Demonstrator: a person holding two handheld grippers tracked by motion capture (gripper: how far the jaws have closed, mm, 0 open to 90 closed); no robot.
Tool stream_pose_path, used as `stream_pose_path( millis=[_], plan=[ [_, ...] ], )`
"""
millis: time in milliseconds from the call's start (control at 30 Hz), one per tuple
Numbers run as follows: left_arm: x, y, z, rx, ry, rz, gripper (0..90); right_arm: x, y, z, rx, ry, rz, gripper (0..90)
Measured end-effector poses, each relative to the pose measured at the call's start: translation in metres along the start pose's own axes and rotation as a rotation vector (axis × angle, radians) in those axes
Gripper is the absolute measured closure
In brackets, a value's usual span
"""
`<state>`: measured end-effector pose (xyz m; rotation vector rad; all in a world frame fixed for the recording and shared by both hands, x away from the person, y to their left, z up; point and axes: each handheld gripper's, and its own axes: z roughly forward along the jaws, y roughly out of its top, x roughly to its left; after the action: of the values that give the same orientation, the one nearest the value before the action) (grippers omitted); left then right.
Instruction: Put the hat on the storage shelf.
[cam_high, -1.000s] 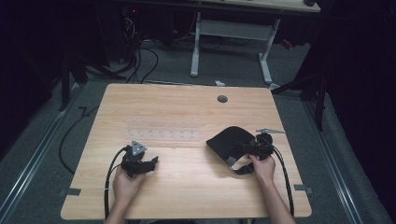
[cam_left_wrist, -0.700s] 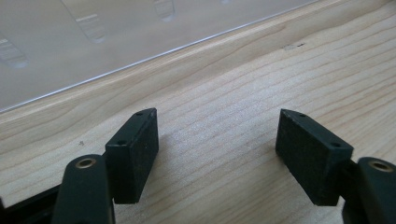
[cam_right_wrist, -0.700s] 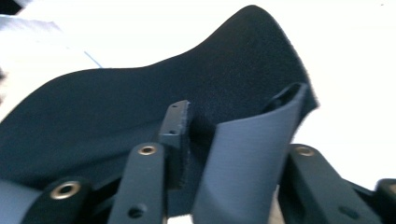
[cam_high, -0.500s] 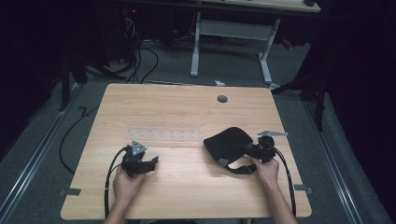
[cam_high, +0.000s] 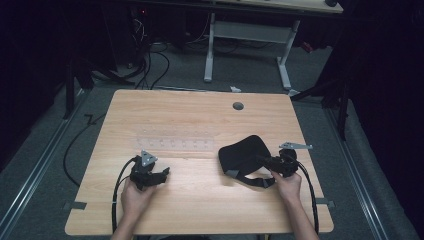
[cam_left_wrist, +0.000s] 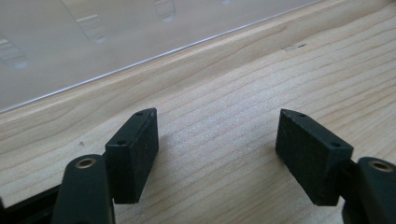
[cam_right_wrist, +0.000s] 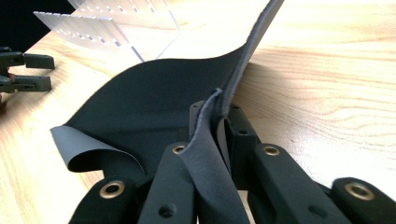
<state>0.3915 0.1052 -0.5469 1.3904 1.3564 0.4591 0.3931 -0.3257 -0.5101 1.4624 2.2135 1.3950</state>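
The right gripper (cam_high: 270, 164), at lower right of the high view, has just been closing and now pinches the edge of the black cloth (cam_high: 242, 155), w/ the fold between its jaws, prob. to lift or drag it. The left gripper (cam_high: 161, 175) rests wide & empty at lower left of the table (cam_high: 200, 115), likely waiting. Can't tell if the cloth is a mat or a pouch; the clear sheet (cam_high: 175, 142) mid-table is barely visible.

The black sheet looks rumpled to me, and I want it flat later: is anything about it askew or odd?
Yes. The black sheet does not lie flat: the right gripper has just closed on its edge, lifting it into a standing fold, and a near corner curls over to show its grey underside. No tear shows. The left gripper stands open over bare table.
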Motion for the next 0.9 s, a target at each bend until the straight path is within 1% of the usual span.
stream_pose_path(
  millis=[133,267,500,600,633,767,800,900],
  plan=[
    [0.0,0.0,0.0,0.001,0.0,-0.001,30.6,0.003,0.0,-0.003,-0.002,-0.006,-0.019,84.1],
    [-0.001,-0.001,0.0,0.003,-0.01,0.003,30.6,0.006,0.0,-0.006,-0.007,-0.011,-0.036,84.2],
    [-0.001,-0.001,-0.001,0.004,-0.013,0.002,30.6,0.012,0.001,-0.012,-0.013,-0.005,-0.035,84.2],
    [-0.001,-0.001,-0.001,0.007,-0.016,0.007,30.5,0.015,0.001,-0.016,-0.027,0.001,-0.034,84.2],
    [-0.001,-0.001,-0.001,0.007,-0.017,0.003,30.4,0.016,0.0,-0.019,-0.029,0.012,-0.023,84.2],
    [-0.001,-0.001,-0.001,0.008,-0.017,0.007,30.2,0.02,-0.001,-0.023,-0.032,0.015,-0.022,84.2],
    [-0.001,-0.001,-0.001,0.008,-0.018,0.006,30.1,0.022,-0.001,-0.026,-0.036,0.015,-0.029,84.2],
    [-0.001,-0.001,-0.001,0.01,-0.02,0.006,29.6,0.024,-0.002,-0.03,-0.044,0.02,-0.022,84.2]
  ],
)
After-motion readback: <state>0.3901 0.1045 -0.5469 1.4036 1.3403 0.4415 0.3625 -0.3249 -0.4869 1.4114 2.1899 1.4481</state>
